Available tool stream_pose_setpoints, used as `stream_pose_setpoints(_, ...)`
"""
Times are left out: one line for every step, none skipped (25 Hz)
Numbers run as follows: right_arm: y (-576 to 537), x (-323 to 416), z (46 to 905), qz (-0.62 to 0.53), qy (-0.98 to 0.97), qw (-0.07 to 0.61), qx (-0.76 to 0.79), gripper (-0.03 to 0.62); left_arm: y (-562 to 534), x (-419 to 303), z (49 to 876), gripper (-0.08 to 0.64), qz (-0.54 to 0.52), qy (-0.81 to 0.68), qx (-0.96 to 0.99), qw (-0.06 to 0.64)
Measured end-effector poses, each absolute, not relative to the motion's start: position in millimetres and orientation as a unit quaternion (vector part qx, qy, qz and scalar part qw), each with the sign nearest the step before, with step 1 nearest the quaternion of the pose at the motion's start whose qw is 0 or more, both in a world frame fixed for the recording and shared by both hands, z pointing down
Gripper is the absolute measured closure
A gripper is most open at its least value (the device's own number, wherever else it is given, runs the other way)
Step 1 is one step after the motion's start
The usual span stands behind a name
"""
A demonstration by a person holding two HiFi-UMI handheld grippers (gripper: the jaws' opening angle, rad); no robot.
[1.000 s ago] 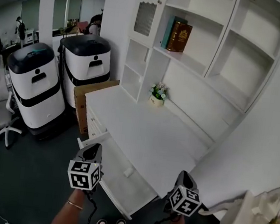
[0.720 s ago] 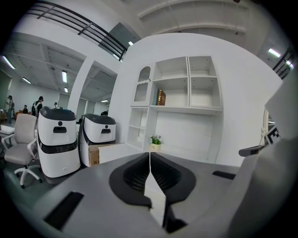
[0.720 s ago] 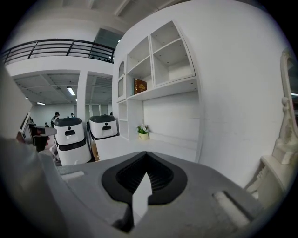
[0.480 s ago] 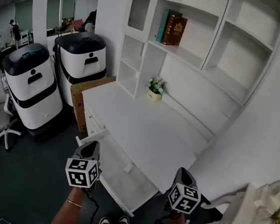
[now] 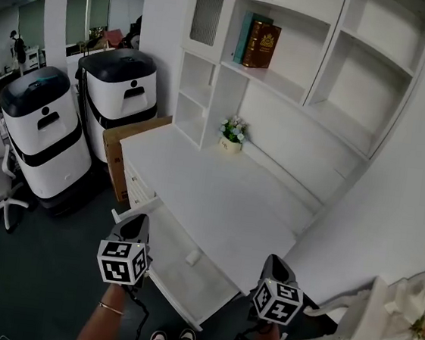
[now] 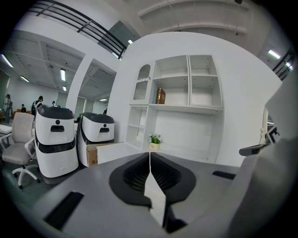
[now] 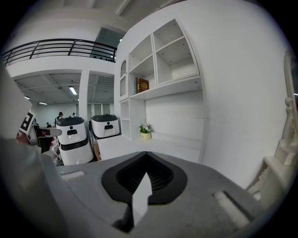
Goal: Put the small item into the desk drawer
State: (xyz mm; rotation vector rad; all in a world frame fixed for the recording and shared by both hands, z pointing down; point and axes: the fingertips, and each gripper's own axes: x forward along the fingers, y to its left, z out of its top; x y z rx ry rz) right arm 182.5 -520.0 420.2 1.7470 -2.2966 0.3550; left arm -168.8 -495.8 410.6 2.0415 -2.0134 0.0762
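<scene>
A white desk (image 5: 217, 196) stands under a shelf unit, and its drawer (image 5: 210, 289) is pulled out toward me. A small white item (image 5: 193, 257) lies inside the drawer near the desk's front edge. My left gripper (image 5: 136, 223) hovers at the drawer's left end. Its jaws meet in a closed seam in the left gripper view (image 6: 150, 163), with nothing between them. My right gripper (image 5: 272, 261) hangs by the desk's right front corner. Its jaws are also shut and empty in the right gripper view (image 7: 146, 161). Both point toward the desk, and neither touches anything.
A small flower pot (image 5: 232, 133) sits at the back of the desk, and books (image 5: 256, 42) stand on a shelf above. Two white-and-black machines (image 5: 41, 134) and a cardboard box (image 5: 127, 148) crowd the desk's left side. A white ornate chair (image 5: 385, 330) stands at the right.
The head view has drifted a little, so the desk and shelves sit slightly further left. Both grippers have sunk slightly in the picture and stay shut.
</scene>
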Motion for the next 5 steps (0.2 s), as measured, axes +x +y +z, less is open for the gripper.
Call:
stream_pose_setpoints(-520.4,183.0,421.0,0.121,-0.784,0.118,0.598,0.592,-497.1,-168.0,410.8,0.551,0.027,-0.695,0.706,0.136)
stream_pose_setpoints(-520.8,183.2,421.7,0.121,-0.783,0.118,0.598,0.592,-498.4,-167.4,411.1,0.551,0.027,-0.694,0.707,0.135)
stream_pose_setpoints(-521.3,183.2,422.3,0.122,-0.783,0.118,0.598,0.592,-499.6,-167.0,411.4,0.551,0.027,-0.693,0.707,0.135)
stream_pose_setpoints(-522.0,183.1,422.8,0.122,-0.783,0.118,0.599,0.592,-500.7,-166.7,411.8,0.551,0.028,-0.693,0.708,0.134)
stream_pose_setpoints(-522.7,182.9,423.3,0.122,-0.782,0.119,0.599,0.592,-501.9,-166.4,412.3,0.551,0.029,-0.692,0.709,0.134)
